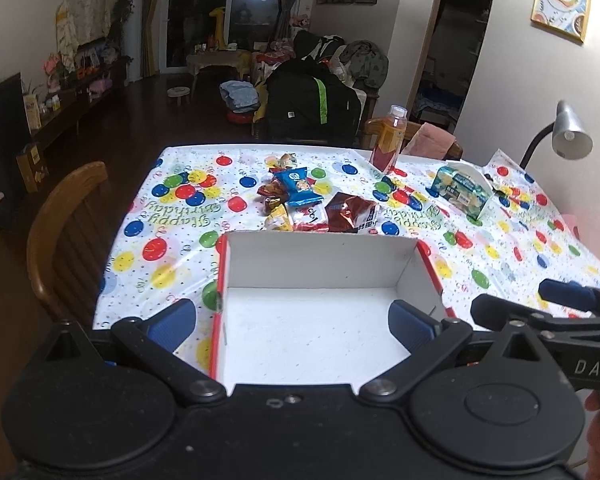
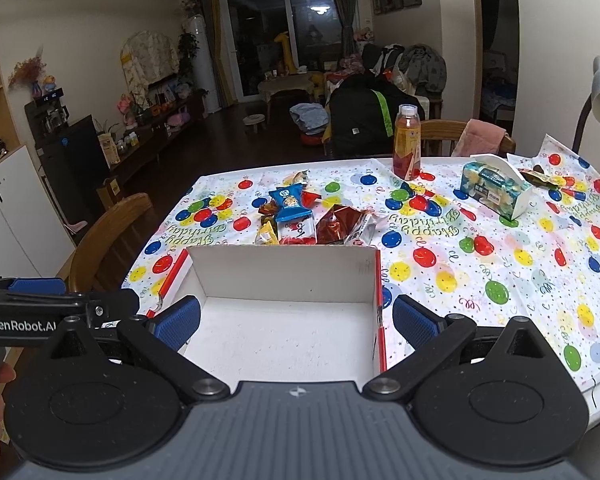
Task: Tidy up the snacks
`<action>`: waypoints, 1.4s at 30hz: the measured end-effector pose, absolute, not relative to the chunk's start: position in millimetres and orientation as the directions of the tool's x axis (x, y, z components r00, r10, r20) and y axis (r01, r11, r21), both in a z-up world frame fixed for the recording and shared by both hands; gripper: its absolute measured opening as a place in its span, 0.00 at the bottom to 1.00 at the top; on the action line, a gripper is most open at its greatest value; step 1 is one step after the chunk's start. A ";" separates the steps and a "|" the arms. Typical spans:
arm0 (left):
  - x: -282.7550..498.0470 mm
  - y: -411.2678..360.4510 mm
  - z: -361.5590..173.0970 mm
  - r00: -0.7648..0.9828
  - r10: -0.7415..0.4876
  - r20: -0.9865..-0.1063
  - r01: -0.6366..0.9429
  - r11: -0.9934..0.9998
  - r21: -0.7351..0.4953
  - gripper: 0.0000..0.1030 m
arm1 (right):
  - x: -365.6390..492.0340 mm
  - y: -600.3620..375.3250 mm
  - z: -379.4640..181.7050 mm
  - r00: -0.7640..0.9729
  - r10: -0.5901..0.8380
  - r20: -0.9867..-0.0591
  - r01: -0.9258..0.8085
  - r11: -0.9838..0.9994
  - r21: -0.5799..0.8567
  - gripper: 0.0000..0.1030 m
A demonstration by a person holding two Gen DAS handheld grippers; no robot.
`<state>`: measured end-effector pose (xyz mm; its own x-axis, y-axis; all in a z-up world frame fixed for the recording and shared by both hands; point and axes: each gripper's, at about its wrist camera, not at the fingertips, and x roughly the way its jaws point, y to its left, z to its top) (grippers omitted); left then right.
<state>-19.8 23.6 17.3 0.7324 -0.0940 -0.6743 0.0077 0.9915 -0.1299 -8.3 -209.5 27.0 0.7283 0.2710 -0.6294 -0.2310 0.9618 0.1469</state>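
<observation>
Both claws, left gripper (image 1: pixel 292 322) and right gripper (image 2: pixel 296 320), hang spread apart and hold nothing above the empty white red-edged cardboard box (image 1: pixel 320 336). The crinkly foil snack packets (image 1: pixel 300 200) lie heaped just beyond it; we should reach over the far wall and pinch one packet at its edge.

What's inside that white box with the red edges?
Nothing that shows: the white box has a bare white floor and walls in both views. Its nearest strip is covered by the gripper bodies. The snack packets lie behind it on the tablecloth.
</observation>
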 end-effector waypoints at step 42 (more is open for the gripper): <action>257.9 18.4 -33.3 0.548 -0.009 -0.836 -0.121 0.989 -0.090 0.94 | 301.3 -263.6 -34.5 0.516 0.276 -0.811 -0.286 0.948 0.141 0.94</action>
<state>257.9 18.4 -33.3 0.5482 -0.0094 -0.8363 -0.1207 0.9886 -0.0902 301.3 -263.6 -34.5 0.5156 0.2763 -0.8111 -0.2859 0.9478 0.1411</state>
